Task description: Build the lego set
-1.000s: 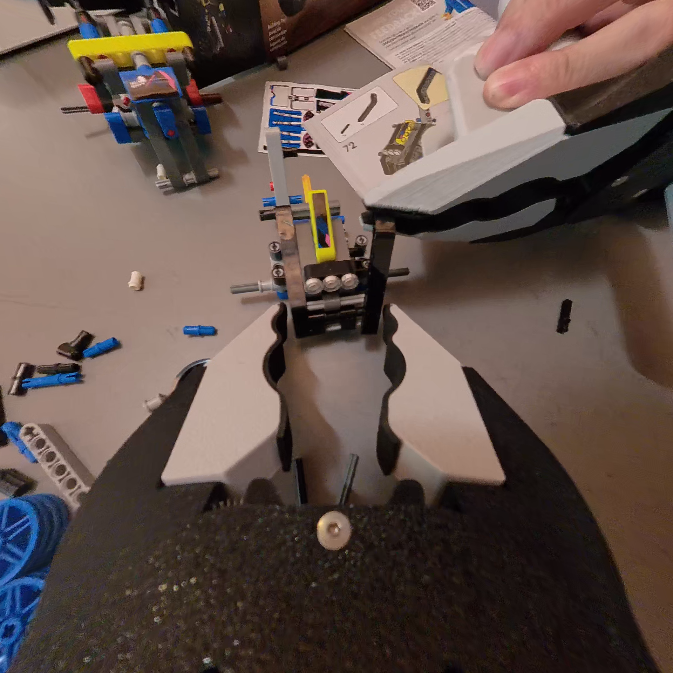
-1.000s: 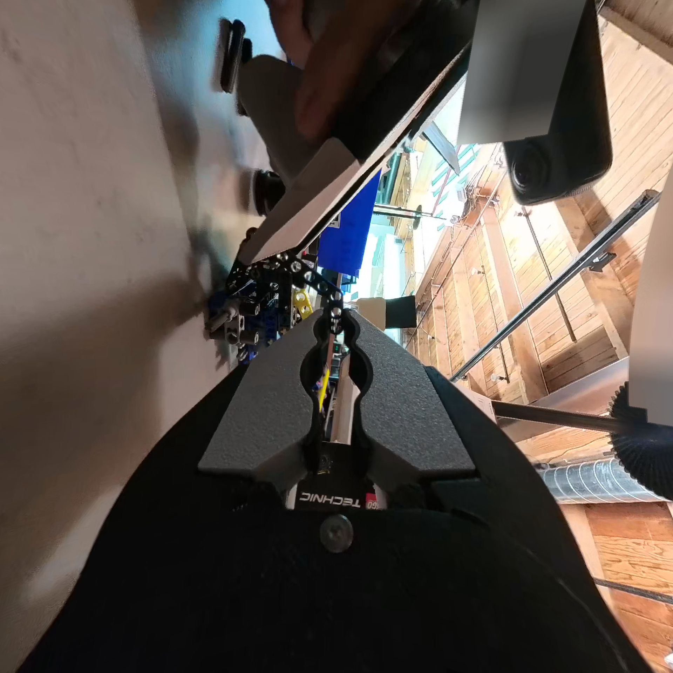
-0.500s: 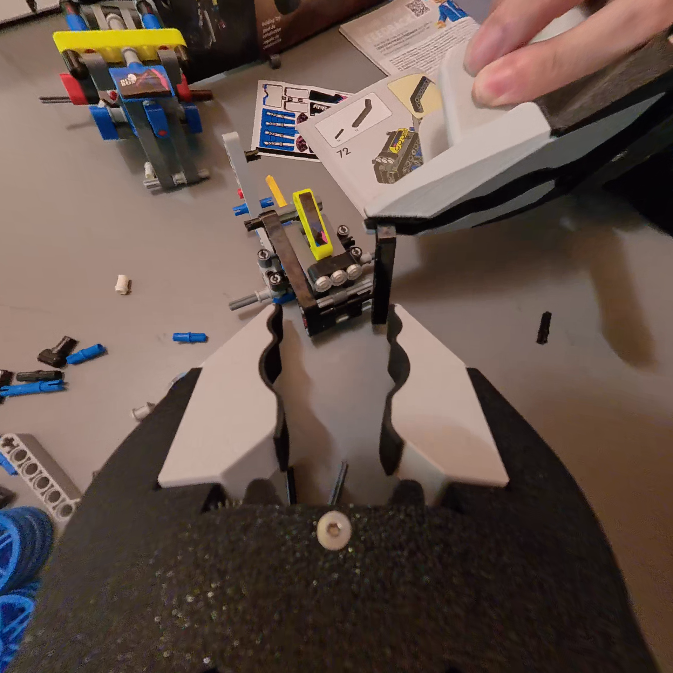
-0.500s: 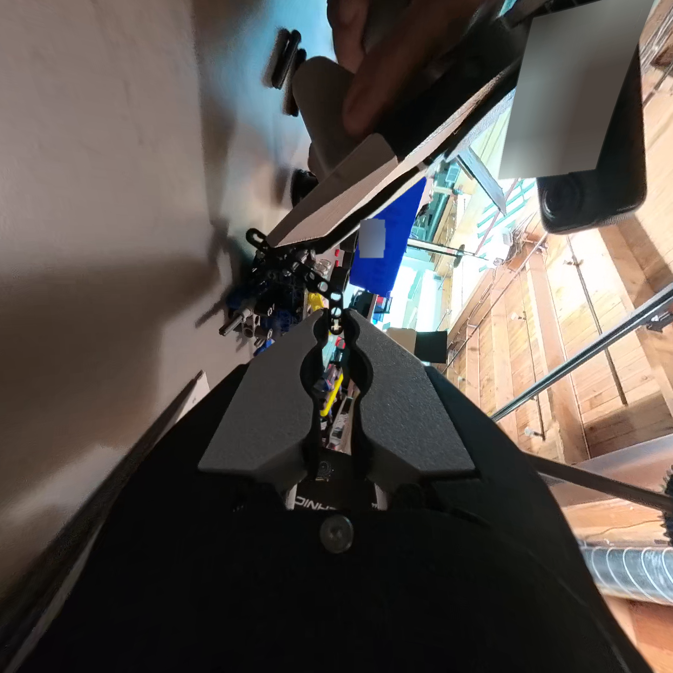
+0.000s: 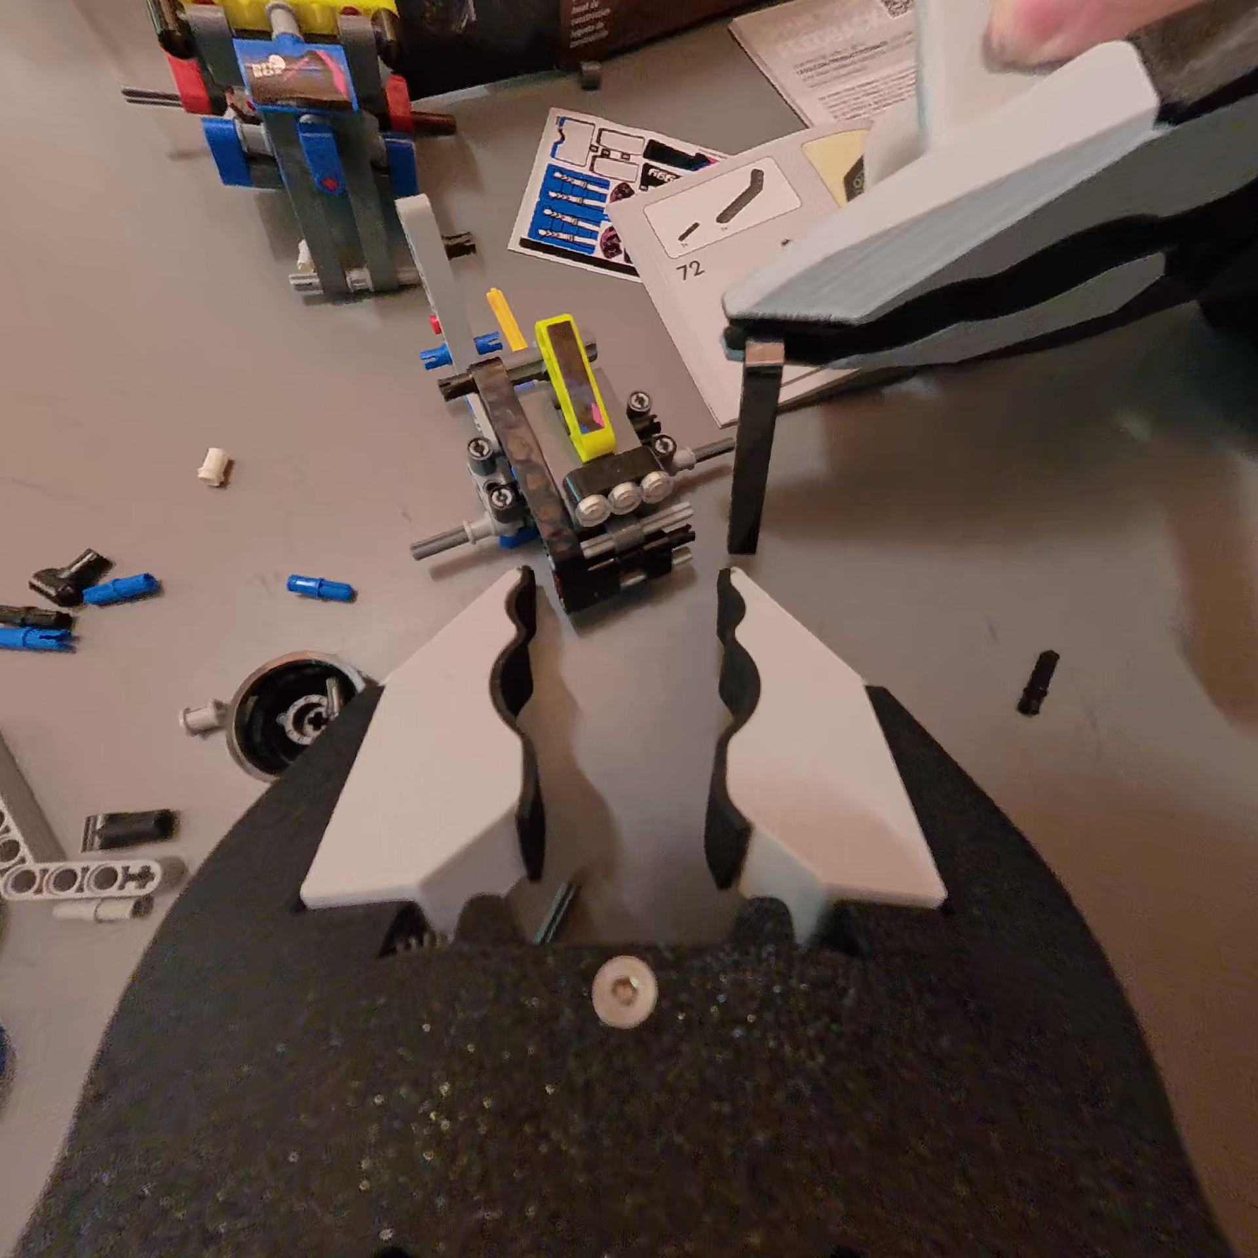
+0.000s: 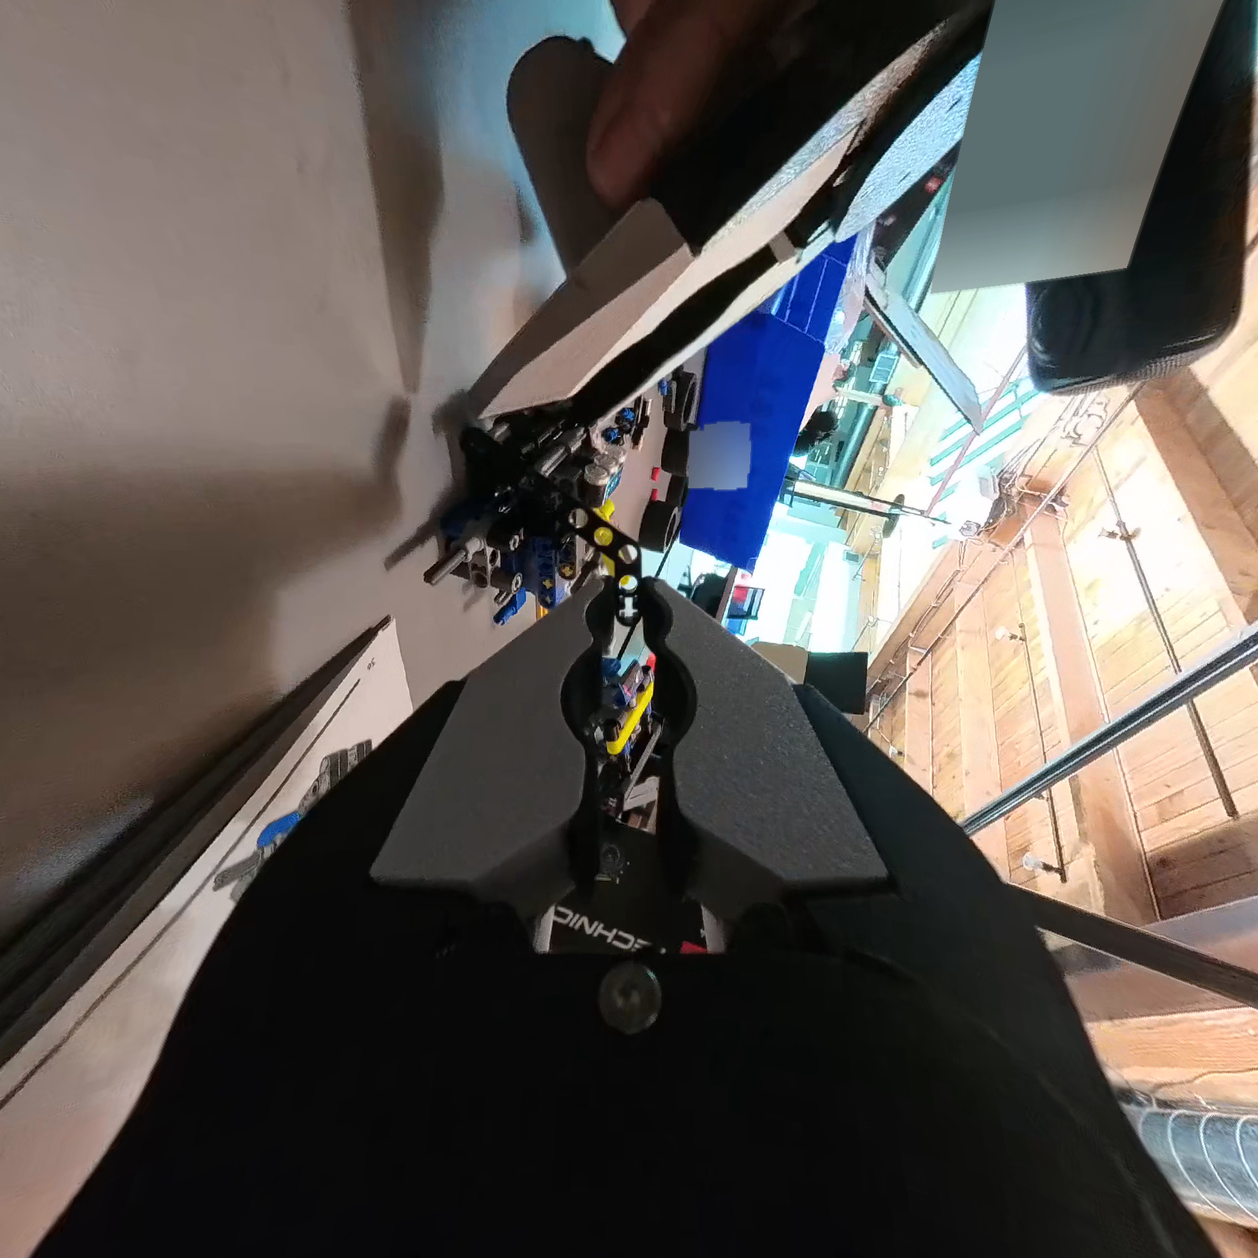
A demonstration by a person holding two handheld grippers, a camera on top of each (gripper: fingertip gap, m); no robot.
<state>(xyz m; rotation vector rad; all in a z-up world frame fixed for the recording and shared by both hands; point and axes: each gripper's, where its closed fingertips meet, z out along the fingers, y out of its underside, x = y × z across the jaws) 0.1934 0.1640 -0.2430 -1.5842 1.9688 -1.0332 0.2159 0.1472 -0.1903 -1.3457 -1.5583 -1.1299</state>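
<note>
Left wrist view: our left hand-held gripper (image 5: 623, 585) stands wide open and bare, just short of the small brick assembly (image 5: 578, 476) on the bench (image 5: 204, 381).

Right wrist view: our right hand-held gripper (image 6: 627, 599) clamps a black angled beam (image 6: 606, 544), near that assembly.

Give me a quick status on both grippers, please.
Left gripper open, empty, just short of the small brick model. Right gripper shut on a black beam, beside the model.
</note>
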